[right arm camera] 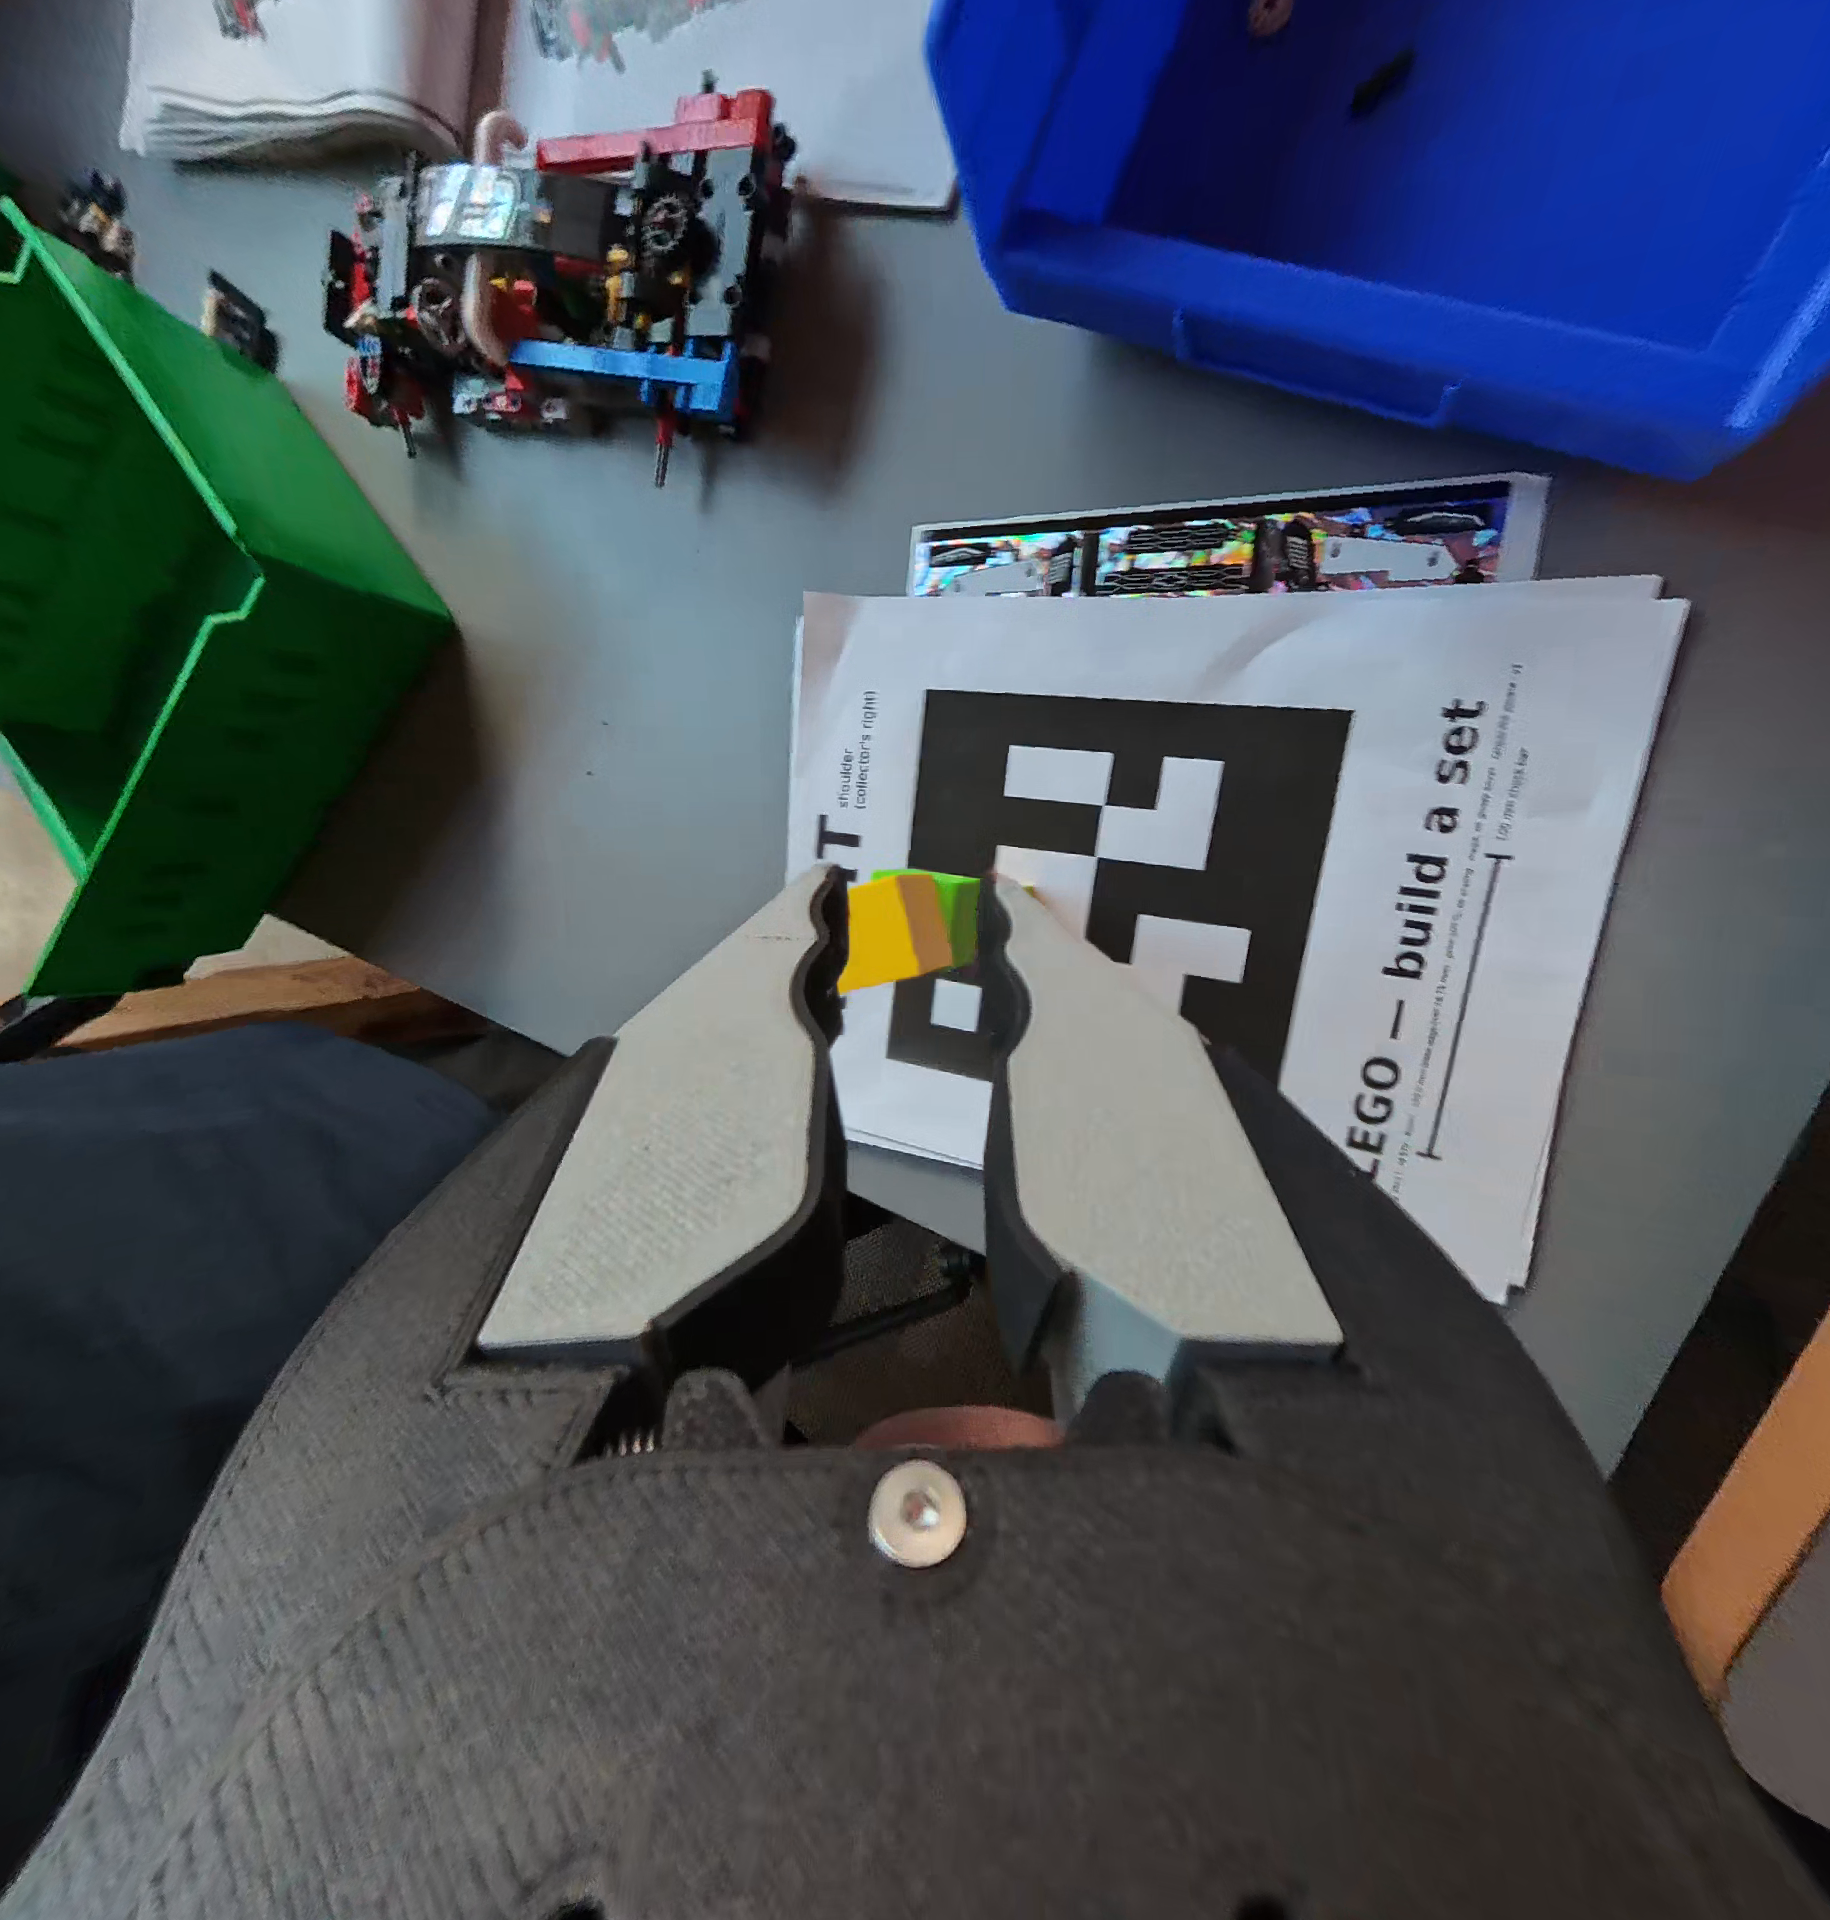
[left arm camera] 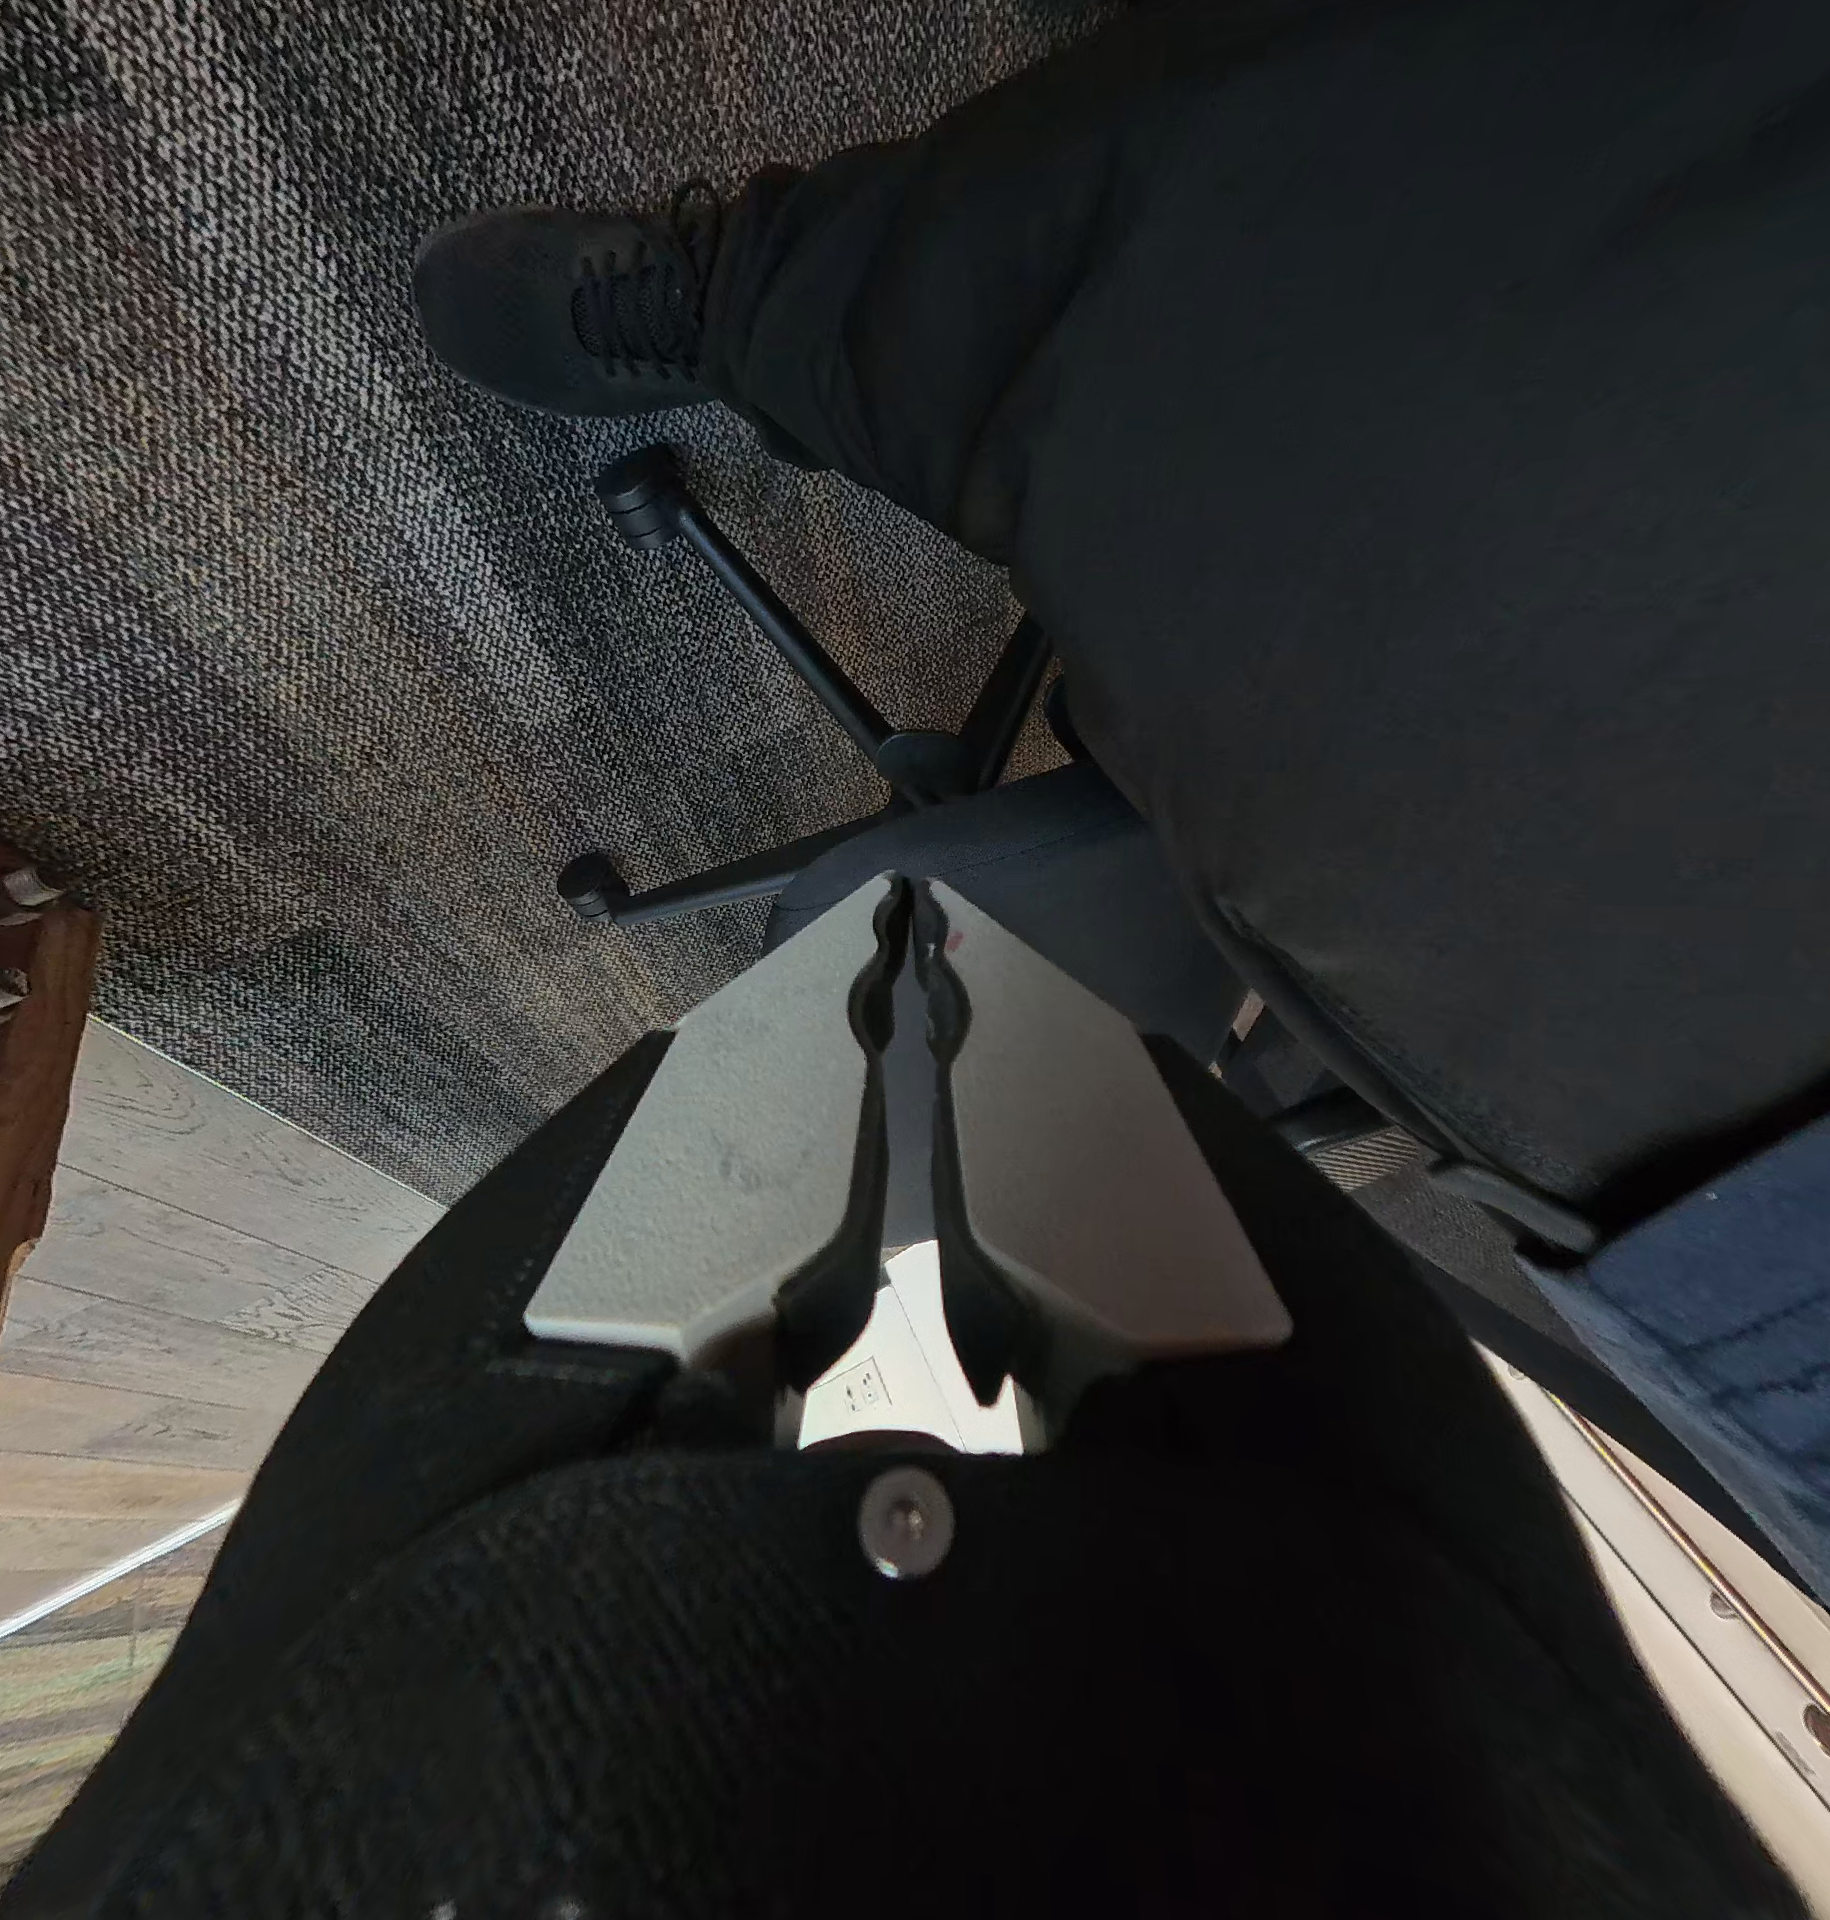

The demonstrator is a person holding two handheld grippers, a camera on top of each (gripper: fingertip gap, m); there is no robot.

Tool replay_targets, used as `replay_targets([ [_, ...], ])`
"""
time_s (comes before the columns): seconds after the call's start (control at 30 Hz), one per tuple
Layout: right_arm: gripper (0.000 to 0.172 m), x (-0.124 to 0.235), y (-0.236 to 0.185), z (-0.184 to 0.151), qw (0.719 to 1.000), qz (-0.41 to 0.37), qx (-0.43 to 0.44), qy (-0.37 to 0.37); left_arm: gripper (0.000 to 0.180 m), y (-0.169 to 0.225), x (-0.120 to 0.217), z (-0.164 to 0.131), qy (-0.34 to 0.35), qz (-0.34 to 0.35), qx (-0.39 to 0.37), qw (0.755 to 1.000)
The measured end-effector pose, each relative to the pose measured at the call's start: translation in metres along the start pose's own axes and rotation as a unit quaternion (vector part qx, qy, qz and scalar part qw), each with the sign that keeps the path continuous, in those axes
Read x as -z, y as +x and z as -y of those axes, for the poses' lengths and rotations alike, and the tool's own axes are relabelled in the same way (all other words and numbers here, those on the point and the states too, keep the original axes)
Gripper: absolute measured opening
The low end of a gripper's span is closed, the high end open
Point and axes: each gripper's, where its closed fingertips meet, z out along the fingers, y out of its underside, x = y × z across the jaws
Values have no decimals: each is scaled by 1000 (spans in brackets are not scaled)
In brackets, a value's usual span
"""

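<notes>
My right gripper is shut on a small stack of bricks, yellow, tan and green, and holds it above a white printed sheet with a black square marker on the grey table. My left gripper is shut with nothing between its fingertips. It points down at the carpet, beside an office chair's black base and a person's leg and black shoe.
A green bin stands at the left and a blue bin at the top right. A half-built brick model lies at the back, with paper stacks behind it. A holographic sticker sheet lies under the printed sheet. My right fingertips sit around 70 centimeters from my left ones. My right gripper's tips are some 35 centimeters from the half-built brick model.
</notes>
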Motion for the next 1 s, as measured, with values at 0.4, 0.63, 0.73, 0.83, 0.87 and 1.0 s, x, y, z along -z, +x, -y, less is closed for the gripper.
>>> replay_targets([
  [0.4, 1, 1, 131, -77, 924, -360, -1, -132, 0, 3, -1, -2, -2, -2, 5, 1000],
  [0.63, 1, -23, 115, -73, 922, -368, 23, -118, 0, 2, 1, -2, 2, -2, 8, 1000],
  [0.73, 1, -40, 98, -74, 937, -329, 17, -117, 0, 3, 0, -4, 2, -3, 11, 1000],
  [0.83, 1, -65, 68, -79, 959, -256, 3, -125, 0, 3, -2, -6, 0, -5, 12, 1000],
  [0.87, 1, -73, 57, -78, 964, -234, 7, -124, 0, 3, -3, -6, -1, -5, 12, 1000],
  [1.0, 1, -93, 34, -74, 967, -216, 41, -132, 0, 3, -3, -6, -1, -6, 11, 1000],
])
